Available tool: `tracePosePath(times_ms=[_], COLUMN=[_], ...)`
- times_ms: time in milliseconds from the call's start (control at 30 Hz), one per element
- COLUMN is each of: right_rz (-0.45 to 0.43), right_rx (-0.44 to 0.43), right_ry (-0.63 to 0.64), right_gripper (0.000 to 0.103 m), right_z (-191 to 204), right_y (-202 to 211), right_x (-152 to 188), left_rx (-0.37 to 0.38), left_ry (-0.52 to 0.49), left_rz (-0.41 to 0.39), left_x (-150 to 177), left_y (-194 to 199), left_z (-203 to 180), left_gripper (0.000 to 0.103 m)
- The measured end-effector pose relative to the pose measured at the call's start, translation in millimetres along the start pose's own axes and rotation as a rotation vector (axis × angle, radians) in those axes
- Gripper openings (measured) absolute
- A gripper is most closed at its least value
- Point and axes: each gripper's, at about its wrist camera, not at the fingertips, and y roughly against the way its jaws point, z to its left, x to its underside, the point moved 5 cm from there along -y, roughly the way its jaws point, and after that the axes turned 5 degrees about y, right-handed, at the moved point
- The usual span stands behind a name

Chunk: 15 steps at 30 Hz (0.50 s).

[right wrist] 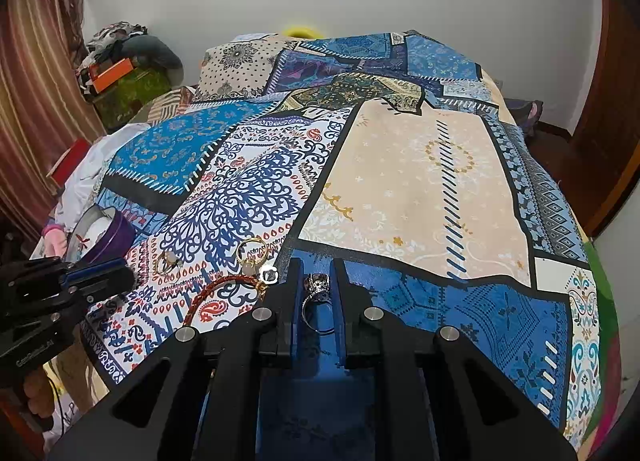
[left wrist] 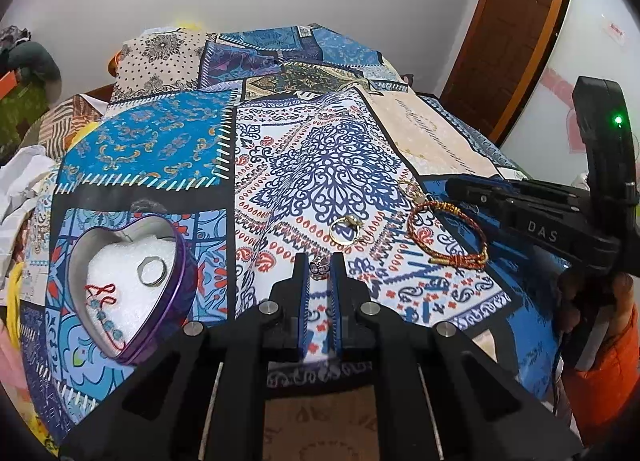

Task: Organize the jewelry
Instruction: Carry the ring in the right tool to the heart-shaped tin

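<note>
Silver ornate ring (right wrist: 316, 285) held upright between the closed fingers of the right hand-held gripper (right wrist: 316, 281), above the patchwork bedspread (right wrist: 420, 181). Left hand-held gripper (left wrist: 319, 266) closed on a small ornate ring (left wrist: 319, 263). Heart-shaped purple tin (left wrist: 176, 257) at 9 o'clock of it, containing a plain silver ring (left wrist: 152, 270) and beaded bracelet (left wrist: 106, 321). Gold ring (left wrist: 345, 230) at 12 o'clock; red braided bracelet (left wrist: 448, 235) at 2 o'clock.

Heart tin (right wrist: 114, 235) half hidden behind left tongs (right wrist: 120, 281); bracelet (right wrist: 224, 289) partly covered by right tongs.
</note>
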Motion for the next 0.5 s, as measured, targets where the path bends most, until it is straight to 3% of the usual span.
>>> tracePosePath(times_ms=[500], right_rz=[-0.081], right_rx=[0.007], right_ry=[-0.002], right_gripper=[0.011], right_z=[7], right_y=[31], right_x=[-15], left_rx=[0.024], left_ry=[-0.008], left_rz=[-0.124], left_x=[-21], left_y=[49], left_z=[-10], left_gripper=[0.009])
